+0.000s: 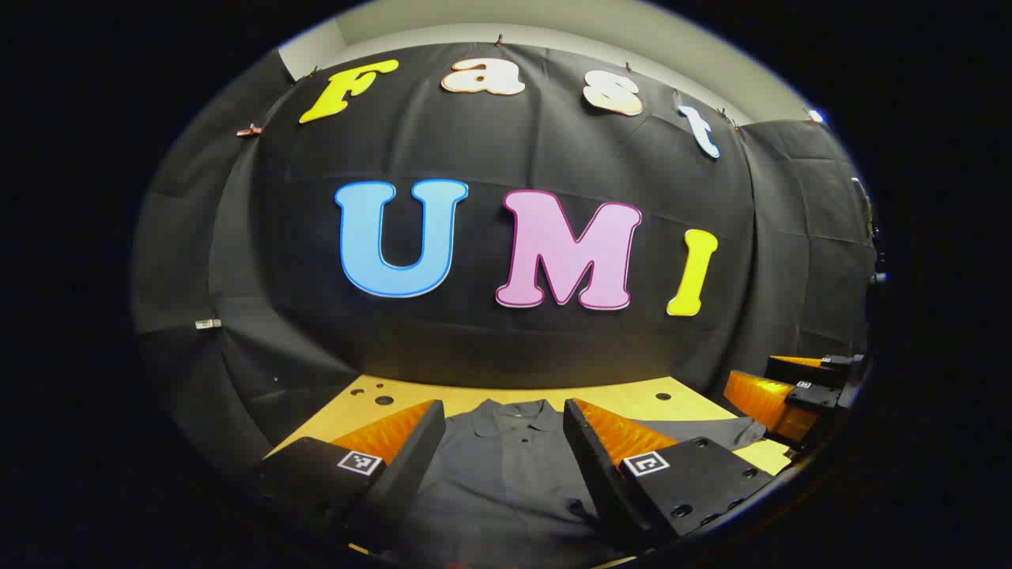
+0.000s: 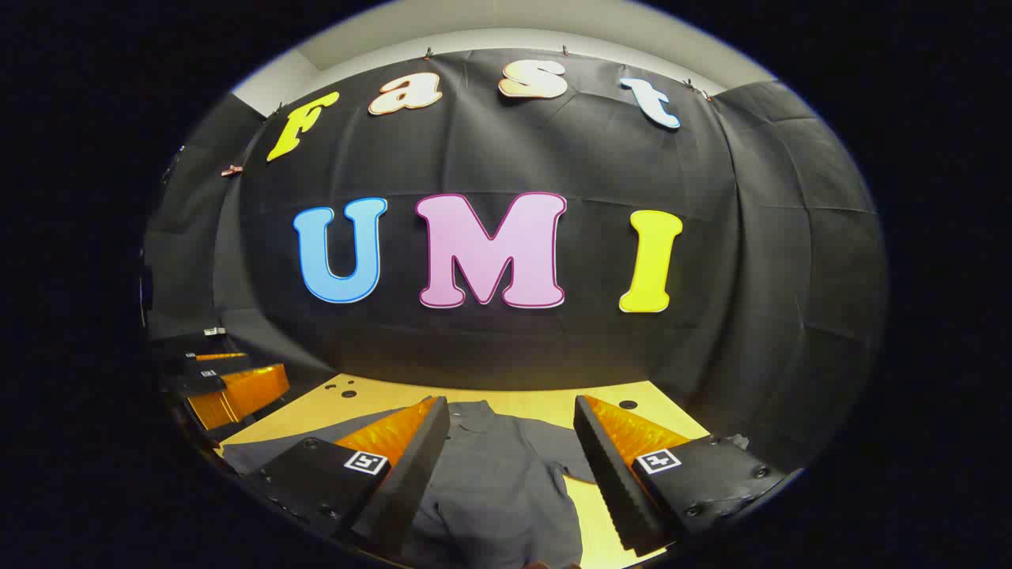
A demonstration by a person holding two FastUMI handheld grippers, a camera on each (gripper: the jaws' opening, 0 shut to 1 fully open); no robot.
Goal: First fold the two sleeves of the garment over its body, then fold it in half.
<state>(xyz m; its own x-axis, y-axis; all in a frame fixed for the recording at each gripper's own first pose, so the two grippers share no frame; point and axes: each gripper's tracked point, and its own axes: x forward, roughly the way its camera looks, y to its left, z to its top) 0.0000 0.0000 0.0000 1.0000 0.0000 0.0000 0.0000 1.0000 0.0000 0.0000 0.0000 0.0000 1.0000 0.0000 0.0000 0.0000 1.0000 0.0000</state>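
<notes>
A black cloth wall (image 1: pixel 506 316) is hanging across the back of the booth, with a strip of pale wall (image 2: pixel 506 39) showing above it. Below it, a yellow table (image 1: pixel 617 399) with a few small round holes is carrying a dark grey shirt (image 1: pixel 506 474), which is lying flat with its collar (image 1: pixel 510 415) pointing toward the cloth wall. In the left gripper view one sleeve (image 1: pixel 711 431) is lying spread out to the side on the table. In the right gripper view the shirt (image 2: pixel 498 474) is lying under and between the fingers, a sleeve (image 2: pixel 261 454) reaching out to the left.

The left claw (image 1: pixel 504 427) is hanging over the body of the shirt with its fingers wide apart, gripping nothing. The right claw (image 2: pixel 511 423) is likewise standing wide open above the shirt, and it is showing at the right edge of the left gripper view, beside the sleeve.
</notes>
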